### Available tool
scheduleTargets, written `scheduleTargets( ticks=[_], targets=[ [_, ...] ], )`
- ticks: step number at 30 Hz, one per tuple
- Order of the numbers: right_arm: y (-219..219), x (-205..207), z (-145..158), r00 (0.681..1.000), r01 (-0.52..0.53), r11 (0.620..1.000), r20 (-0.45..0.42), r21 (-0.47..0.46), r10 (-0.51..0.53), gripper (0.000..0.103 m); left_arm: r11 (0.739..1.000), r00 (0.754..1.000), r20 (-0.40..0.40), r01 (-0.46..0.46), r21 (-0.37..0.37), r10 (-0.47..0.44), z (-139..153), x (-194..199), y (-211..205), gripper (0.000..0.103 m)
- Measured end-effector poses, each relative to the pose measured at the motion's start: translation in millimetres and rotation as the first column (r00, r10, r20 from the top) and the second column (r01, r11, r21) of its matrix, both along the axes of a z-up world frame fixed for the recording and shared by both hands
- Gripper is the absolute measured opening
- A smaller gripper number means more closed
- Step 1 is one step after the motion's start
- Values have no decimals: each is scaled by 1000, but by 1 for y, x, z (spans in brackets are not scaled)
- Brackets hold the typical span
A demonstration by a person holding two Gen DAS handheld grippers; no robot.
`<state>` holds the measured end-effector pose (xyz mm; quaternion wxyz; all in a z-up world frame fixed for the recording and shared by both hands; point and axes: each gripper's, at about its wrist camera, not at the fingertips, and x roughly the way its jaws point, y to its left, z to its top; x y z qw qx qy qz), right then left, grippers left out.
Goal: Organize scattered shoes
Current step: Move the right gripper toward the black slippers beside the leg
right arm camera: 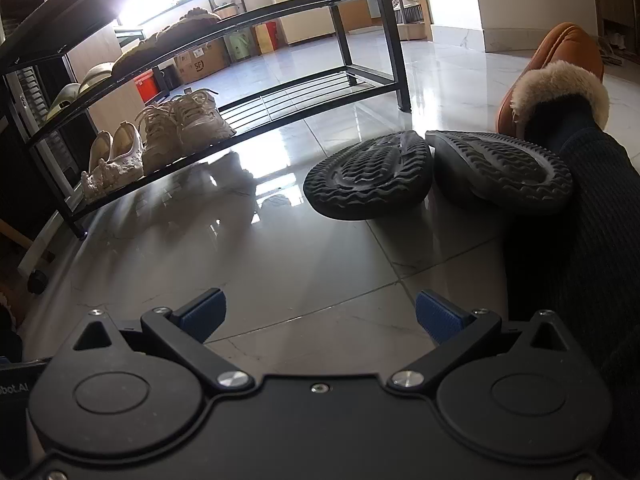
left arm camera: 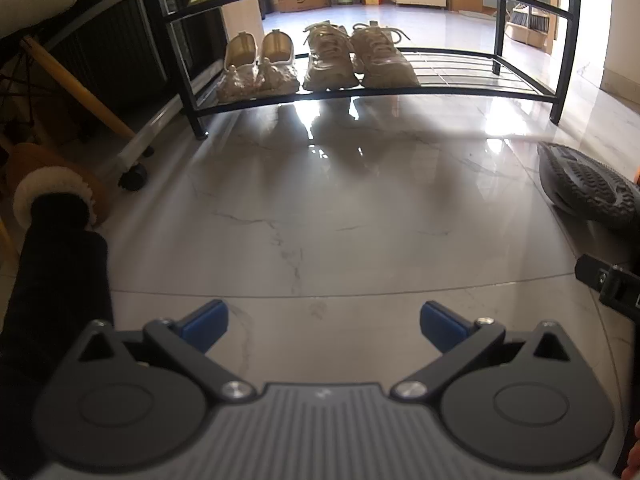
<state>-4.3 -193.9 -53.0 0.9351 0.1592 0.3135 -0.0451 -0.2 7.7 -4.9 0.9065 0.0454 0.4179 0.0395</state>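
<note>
Left wrist view first: the left gripper (left arm camera: 323,326) hangs low over the glossy pale marble-tile floor (left arm camera: 320,216), its blue-padded fingers (left arm camera: 206,324) spread wide with only floor between them. A broad stretch of bare tile runs from the fingertips to the front rail of the black metal two-tier shoe rack (left arm camera: 360,92). At the right edge lies a dark grey shoe with a ridged rubber sole (left arm camera: 586,188), tipped on its side, and part of the other tool shows just below it. On the rack's lower shelf, toes at the front rail, sit a pair of cream flat shoes with frilly toes (left arm camera: 258,64) and, touching them on the right, a pair of beige laced sneakers (left arm camera: 358,56); the slatted shelf to their right is bare up to the rack's right leg. Right wrist view: the right gripper (right arm camera: 320,318) also has its fingers parted wide and holds nothing. Ahead of it and slightly right, two dark grey shoes (right arm camera: 370,174) lie on the floor, soles facing the camera, side by side and nearly touching, well apart from the rack. A black-clad leg in a tan fur-lined slipper (right arm camera: 560,76) sits just behind the right-hand shoe. Open tile separates the shoes from the rack's right leg (right arm camera: 400,60).
</note>
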Motion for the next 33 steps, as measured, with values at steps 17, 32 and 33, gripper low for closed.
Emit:
scheduleTargets(
  ticks=[17, 32, 33],
  targets=[
    [1, 3, 5, 1000, 4, 1000, 4, -8, -4, 103, 1000, 1000, -3, -4, -8, 4, -2, 3, 0, 103],
    [-36, -17, 35, 977, 155, 987, 141, 32, -158, 103, 986, 987, 54, 157, -63, -154, 11, 28, -31, 103],
    [-40, -18, 36, 974, 169, 985, 144, 38, -173, 103, 983, 985, 59, 168, -72, -164, 12, 30, -35, 103]
  ],
)
